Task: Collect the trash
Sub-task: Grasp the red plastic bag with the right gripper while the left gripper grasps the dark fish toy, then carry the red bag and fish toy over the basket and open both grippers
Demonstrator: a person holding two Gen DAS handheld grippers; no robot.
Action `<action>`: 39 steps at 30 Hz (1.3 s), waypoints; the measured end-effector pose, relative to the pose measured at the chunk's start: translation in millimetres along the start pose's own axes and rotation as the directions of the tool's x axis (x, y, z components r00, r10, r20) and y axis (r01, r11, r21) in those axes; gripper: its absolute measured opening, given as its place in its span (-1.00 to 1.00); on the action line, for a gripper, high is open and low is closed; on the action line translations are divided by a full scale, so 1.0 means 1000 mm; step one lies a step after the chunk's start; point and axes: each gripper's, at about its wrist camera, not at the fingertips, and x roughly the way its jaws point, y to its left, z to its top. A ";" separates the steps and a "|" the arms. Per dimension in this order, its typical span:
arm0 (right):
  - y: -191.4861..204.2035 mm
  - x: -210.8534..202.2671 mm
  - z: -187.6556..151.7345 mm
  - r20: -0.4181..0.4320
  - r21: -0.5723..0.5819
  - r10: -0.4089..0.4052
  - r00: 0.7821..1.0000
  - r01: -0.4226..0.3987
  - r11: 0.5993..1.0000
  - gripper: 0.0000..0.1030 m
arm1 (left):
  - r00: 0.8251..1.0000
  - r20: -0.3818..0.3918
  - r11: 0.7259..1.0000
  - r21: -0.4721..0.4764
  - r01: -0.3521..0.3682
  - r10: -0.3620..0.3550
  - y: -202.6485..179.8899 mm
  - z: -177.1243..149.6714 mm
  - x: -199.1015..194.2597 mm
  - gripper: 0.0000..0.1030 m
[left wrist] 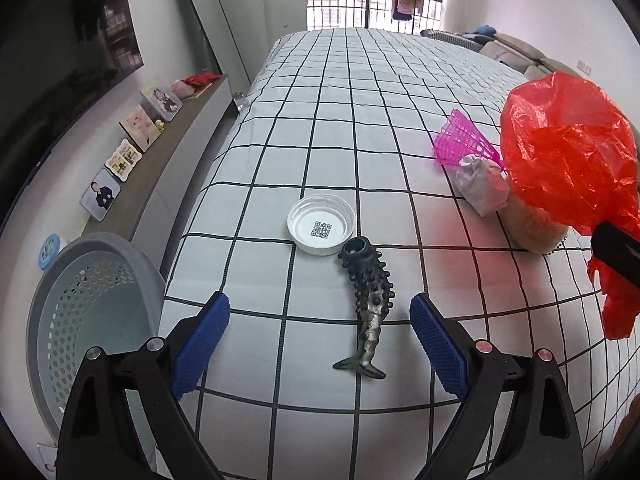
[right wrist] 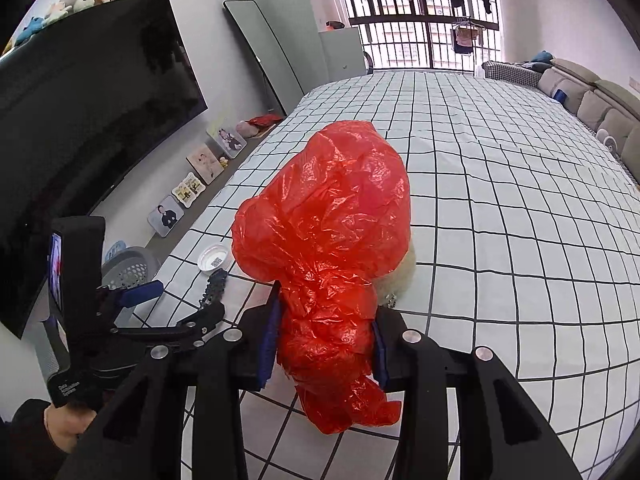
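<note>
Behind the red plastic bag [right wrist: 328, 248] in the right wrist view: most of a beige fuzzy object [right wrist: 404, 272], only a sliver out at 3 o'clock of the bag, kind impossible to tell. Cut off by the left wrist view's edge at 3 o'clock: the right gripper [left wrist: 616, 252], fingers out of sight there. Too small to read: the code inside the white lid [left wrist: 321, 229].

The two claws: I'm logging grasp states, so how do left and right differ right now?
The left claw is spread wide and holds nothing, while the right claw is shut on the red plastic bag. The left points at the spiky black fish-shaped toy and white lid on the checked bedcover; the right's view is mostly blocked by the bag. Both have black arms with blue pads.
</note>
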 end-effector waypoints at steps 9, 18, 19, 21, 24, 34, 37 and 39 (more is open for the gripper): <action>-0.005 -0.005 -0.002 0.000 0.005 0.006 1.000 -0.006 1.000 -0.30 | 1.000 0.012 0.999 0.035 0.011 -0.011 -0.012 0.000 -0.001 0.06; -0.005 -0.003 -0.001 -0.007 0.006 0.003 1.000 -0.003 1.000 -0.30 | 0.997 0.005 0.996 0.048 0.079 -0.079 -0.018 -0.008 -0.013 -0.61; -0.004 -0.003 0.000 -0.007 0.005 0.002 1.000 -0.002 1.000 -0.30 | 0.997 0.008 0.996 0.043 0.080 -0.081 -0.015 -0.009 -0.016 -0.61; -0.003 -0.003 0.000 -0.006 0.003 0.003 1.000 -0.003 1.000 -0.30 | 0.997 0.019 0.997 0.029 0.077 -0.078 -0.008 -0.011 -0.024 -0.61; -0.001 -0.003 0.001 -0.005 0.000 0.004 1.000 -0.004 1.000 -0.30 | 0.997 0.036 0.998 0.007 0.062 -0.062 0.004 -0.015 -0.037 -0.61; 0.018 -0.013 0.001 -0.003 -0.042 0.007 1.000 -0.007 0.999 -0.30 | 0.995 0.095 0.998 -0.056 -0.017 0.023 0.048 -0.029 -0.075 -0.61; 0.033 -0.018 0.001 -0.003 -0.069 0.013 1.000 -0.013 0.998 -0.30 | 0.993 0.113 0.996 -0.077 -0.034 0.042 0.063 -0.036 -0.086 -0.61; 0.044 -0.021 0.000 -0.004 -0.083 0.021 1.000 -0.021 0.996 -0.30 | 0.992 0.118 0.995 -0.092 -0.042 0.053 0.073 -0.041 -0.092 -0.61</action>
